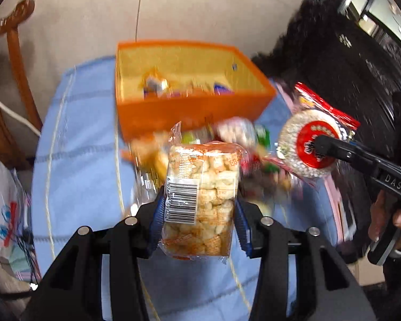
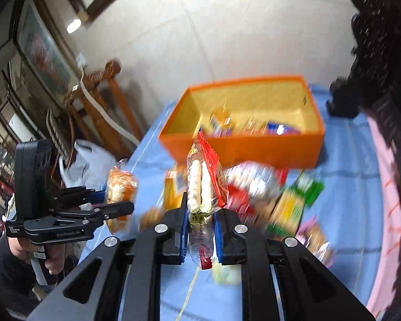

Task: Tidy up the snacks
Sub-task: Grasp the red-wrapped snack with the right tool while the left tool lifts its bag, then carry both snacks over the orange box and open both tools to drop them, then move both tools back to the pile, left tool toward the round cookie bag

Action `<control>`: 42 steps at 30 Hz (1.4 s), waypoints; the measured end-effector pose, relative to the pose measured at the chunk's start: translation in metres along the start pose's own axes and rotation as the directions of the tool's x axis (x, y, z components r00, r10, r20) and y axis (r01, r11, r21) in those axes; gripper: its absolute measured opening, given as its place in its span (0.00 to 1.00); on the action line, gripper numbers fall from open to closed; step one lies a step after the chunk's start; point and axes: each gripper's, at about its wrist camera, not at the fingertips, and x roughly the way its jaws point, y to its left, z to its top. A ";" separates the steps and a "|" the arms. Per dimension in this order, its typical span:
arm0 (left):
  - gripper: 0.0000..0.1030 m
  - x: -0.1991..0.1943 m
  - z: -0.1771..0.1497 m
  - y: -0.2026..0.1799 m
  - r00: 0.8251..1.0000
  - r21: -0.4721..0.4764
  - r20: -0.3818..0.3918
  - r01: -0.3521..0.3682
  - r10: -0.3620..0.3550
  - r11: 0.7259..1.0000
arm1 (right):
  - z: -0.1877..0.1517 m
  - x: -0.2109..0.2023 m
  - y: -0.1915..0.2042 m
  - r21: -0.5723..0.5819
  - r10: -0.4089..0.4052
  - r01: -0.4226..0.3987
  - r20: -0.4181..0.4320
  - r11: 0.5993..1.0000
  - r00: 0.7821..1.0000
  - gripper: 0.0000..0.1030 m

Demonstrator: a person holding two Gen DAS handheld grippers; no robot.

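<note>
My left gripper (image 1: pixel 199 214) is shut on a clear pack of puffed snacks (image 1: pixel 203 195) with a barcode label, held above the blue cloth. My right gripper (image 2: pixel 200 230) is shut on a red-edged rice cracker pack (image 2: pixel 204 184), seen edge-on. In the left wrist view that rice cracker pack (image 1: pixel 311 144) shows its round cracker and red label, pinched by the right gripper (image 1: pixel 320 144). The left gripper (image 2: pixel 115 203) with the puffed snack pack (image 2: pixel 120 187) shows at the left of the right wrist view. An orange box (image 1: pixel 189 112) (image 2: pixel 243 147) holding several small snacks stands beyond both.
A blurred heap of loose snack packs (image 1: pixel 243 144) (image 2: pixel 280 198) lies on the blue tablecloth (image 1: pixel 77 147) (image 2: pixel 342 187) in front of the box. A wooden chair (image 1: pixel 16 53) (image 2: pixel 101 99) stands to the left, dark carved furniture (image 1: pixel 361 61) to the right. A white plastic bag (image 1: pixel 2 208) sits at the left edge.
</note>
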 end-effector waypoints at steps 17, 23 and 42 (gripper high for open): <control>0.44 0.099 0.150 0.014 0.997 -0.096 0.005 -0.082 0.083 0.992 | 0.112 0.081 -0.083 0.147 -0.043 0.025 0.115 0.989 0.992 0.15; 0.62 0.134 0.161 0.025 0.993 -0.154 -0.035 -0.121 0.117 0.981 | 0.111 0.115 -0.093 0.172 -0.062 0.046 0.085 0.984 0.994 0.19; 0.92 0.083 0.055 0.030 0.957 -0.087 -0.082 -0.285 0.278 0.955 | 0.015 0.035 -0.085 0.180 -0.257 0.240 0.079 0.954 0.963 0.96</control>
